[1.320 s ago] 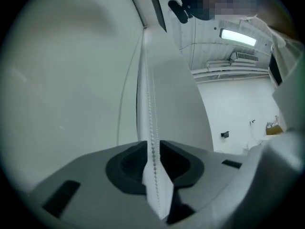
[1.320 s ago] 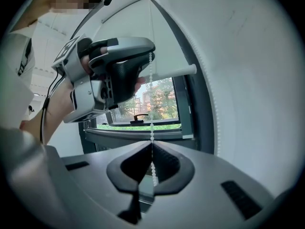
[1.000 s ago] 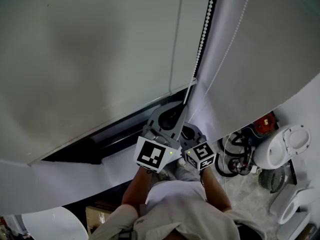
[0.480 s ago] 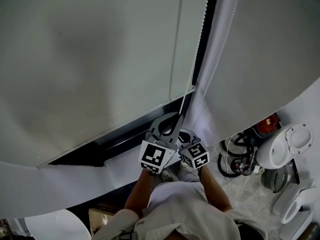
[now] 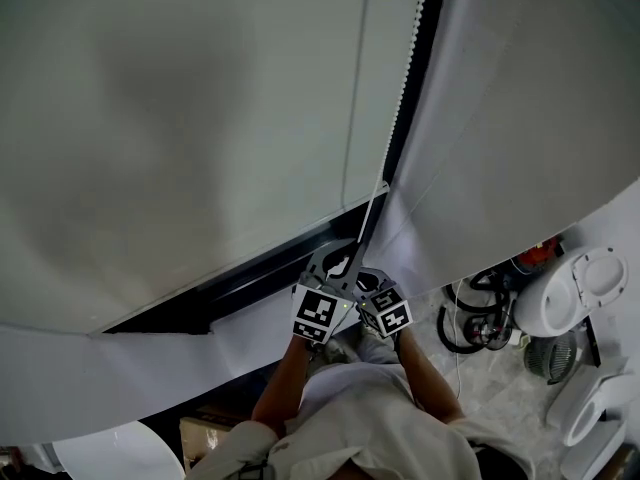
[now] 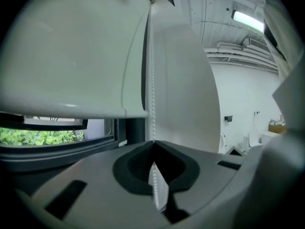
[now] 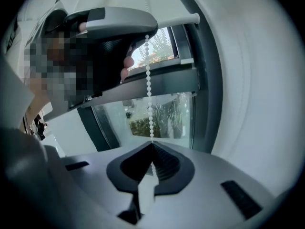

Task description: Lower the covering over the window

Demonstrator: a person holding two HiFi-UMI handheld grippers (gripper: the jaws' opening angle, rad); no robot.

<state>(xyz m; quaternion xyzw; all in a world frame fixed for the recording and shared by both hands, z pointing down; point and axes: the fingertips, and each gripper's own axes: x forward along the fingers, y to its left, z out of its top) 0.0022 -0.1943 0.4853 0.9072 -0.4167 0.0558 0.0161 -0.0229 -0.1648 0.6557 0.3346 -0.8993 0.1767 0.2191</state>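
A pale roller blind [image 5: 180, 118] covers most of the window, and its bottom rail [image 6: 71, 111] hangs above a dark strip of uncovered glass [image 5: 230, 283]. A white bead chain [image 5: 405, 88] runs down beside the blind's right edge to both grippers. My left gripper [image 5: 343, 265] is shut on the bead chain [image 6: 152, 80], which passes between its closed jaws. Just below and to the right, my right gripper [image 5: 362, 278] is also shut on the bead chain [image 7: 149, 104]. The left gripper [image 7: 114, 20] shows above it in the right gripper view.
A second pale blind [image 5: 530, 118] hangs to the right of the dark window frame. On the floor at the right stand white fixtures [image 5: 570, 288] and coiled black cables [image 5: 480, 318]. Greenery [image 6: 28, 136] shows through the glass.
Both grippers have sunk together, still shut on the bead chain. The blind's bottom rail sits a little lower over the window.
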